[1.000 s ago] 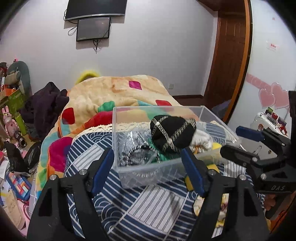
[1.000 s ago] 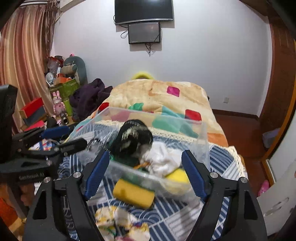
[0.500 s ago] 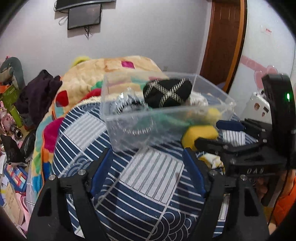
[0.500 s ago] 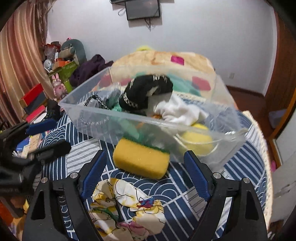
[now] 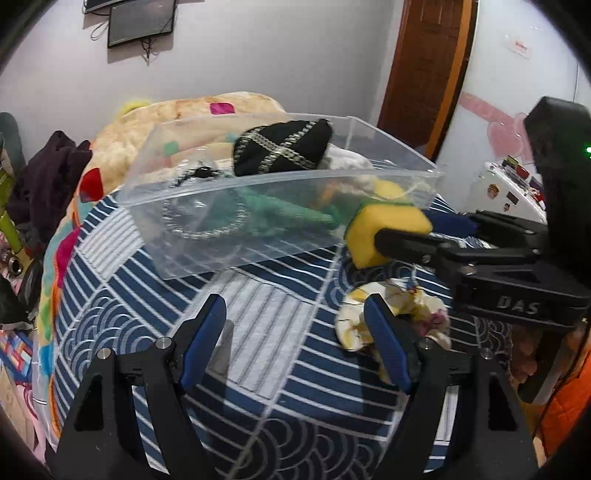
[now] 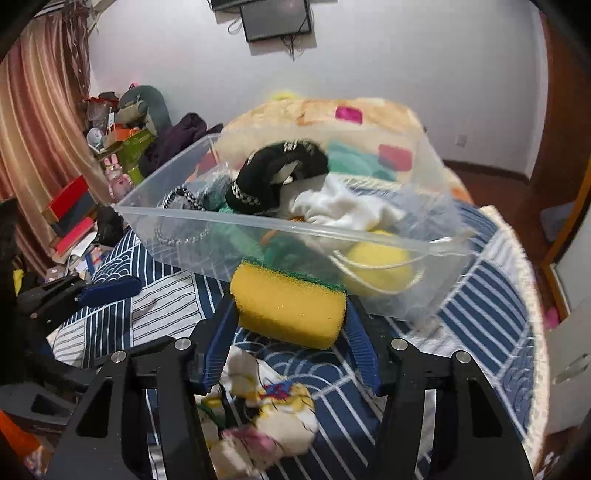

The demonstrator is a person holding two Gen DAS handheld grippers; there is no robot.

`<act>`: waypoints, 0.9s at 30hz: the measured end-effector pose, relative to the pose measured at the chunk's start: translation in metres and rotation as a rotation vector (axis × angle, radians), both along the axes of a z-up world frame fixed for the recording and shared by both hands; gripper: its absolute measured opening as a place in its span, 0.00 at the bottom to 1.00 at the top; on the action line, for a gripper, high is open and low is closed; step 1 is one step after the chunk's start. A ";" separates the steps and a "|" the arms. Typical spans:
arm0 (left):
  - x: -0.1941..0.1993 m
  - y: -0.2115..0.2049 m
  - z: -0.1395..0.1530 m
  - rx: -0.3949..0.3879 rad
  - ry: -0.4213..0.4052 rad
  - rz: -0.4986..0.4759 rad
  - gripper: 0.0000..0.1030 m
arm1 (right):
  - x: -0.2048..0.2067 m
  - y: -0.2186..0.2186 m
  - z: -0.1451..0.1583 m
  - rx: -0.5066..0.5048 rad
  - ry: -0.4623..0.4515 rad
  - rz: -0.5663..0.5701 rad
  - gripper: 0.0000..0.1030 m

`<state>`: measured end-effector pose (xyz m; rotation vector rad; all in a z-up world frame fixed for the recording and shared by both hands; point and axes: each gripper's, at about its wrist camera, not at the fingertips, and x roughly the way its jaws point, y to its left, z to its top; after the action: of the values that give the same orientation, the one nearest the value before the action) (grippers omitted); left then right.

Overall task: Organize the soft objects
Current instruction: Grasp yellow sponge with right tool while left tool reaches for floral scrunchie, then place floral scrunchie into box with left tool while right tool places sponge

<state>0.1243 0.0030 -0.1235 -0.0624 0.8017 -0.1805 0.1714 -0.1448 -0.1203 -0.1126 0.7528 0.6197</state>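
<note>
A clear plastic bin (image 5: 280, 236) (image 6: 258, 221) sits on the blue-and-white patterned cloth. It holds a black cap with silver trim (image 5: 282, 149) (image 6: 277, 177), a white cloth (image 6: 340, 206), green fabric and a yellow ball (image 6: 376, 266). My right gripper (image 6: 290, 306) (image 5: 406, 236) is shut on a yellow sponge with a green top (image 6: 290, 302) (image 5: 384, 229) just in front of the bin. A floral cloth (image 6: 266, 417) (image 5: 391, 317) lies below it. My left gripper (image 5: 295, 332) is open and empty over the cloth.
A patchwork blanket (image 5: 184, 118) lies behind the bin. Dark clothes (image 5: 44, 177) and clutter (image 6: 110, 147) sit at the left. A wooden door (image 5: 424, 74) is at the back right, and a wall screen (image 6: 275, 18) is above.
My right gripper has moved forward and closed on the yellow sponge. My left gripper has dropped lower and drawn back from the bin, staying open.
</note>
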 end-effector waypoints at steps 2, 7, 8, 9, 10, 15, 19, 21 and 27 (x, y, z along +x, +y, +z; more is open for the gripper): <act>0.000 -0.006 -0.003 -0.005 0.008 -0.017 0.75 | -0.003 -0.008 0.005 -0.001 -0.025 -0.017 0.53; -0.002 -0.021 -0.013 0.007 0.032 -0.047 0.69 | -0.012 -0.027 0.011 0.023 -0.042 -0.049 0.53; -0.001 -0.022 -0.015 0.008 0.037 -0.050 0.59 | -0.013 -0.030 0.010 0.027 -0.044 -0.056 0.53; -0.001 -0.023 -0.017 0.009 0.042 -0.056 0.53 | -0.013 -0.033 0.010 0.029 -0.044 -0.059 0.53; -0.001 -0.024 -0.016 0.011 0.034 -0.056 0.50 | -0.013 -0.034 0.010 0.031 -0.045 -0.062 0.53; -0.004 -0.023 -0.014 -0.041 0.046 -0.100 0.12 | -0.015 -0.032 0.014 0.045 -0.048 -0.059 0.53; -0.005 -0.018 -0.007 -0.046 0.029 -0.090 0.08 | -0.019 -0.032 0.020 0.053 -0.067 -0.050 0.53; -0.003 -0.013 -0.002 -0.047 0.017 -0.079 0.07 | -0.022 -0.031 0.024 0.053 -0.082 -0.049 0.53; -0.006 0.001 0.025 -0.059 -0.064 -0.031 0.07 | -0.024 -0.033 0.036 0.063 -0.117 -0.052 0.53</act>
<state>0.1184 0.0038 -0.0981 -0.0993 0.7342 -0.2341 0.1477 -0.1776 -0.0843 -0.0703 0.6206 0.5814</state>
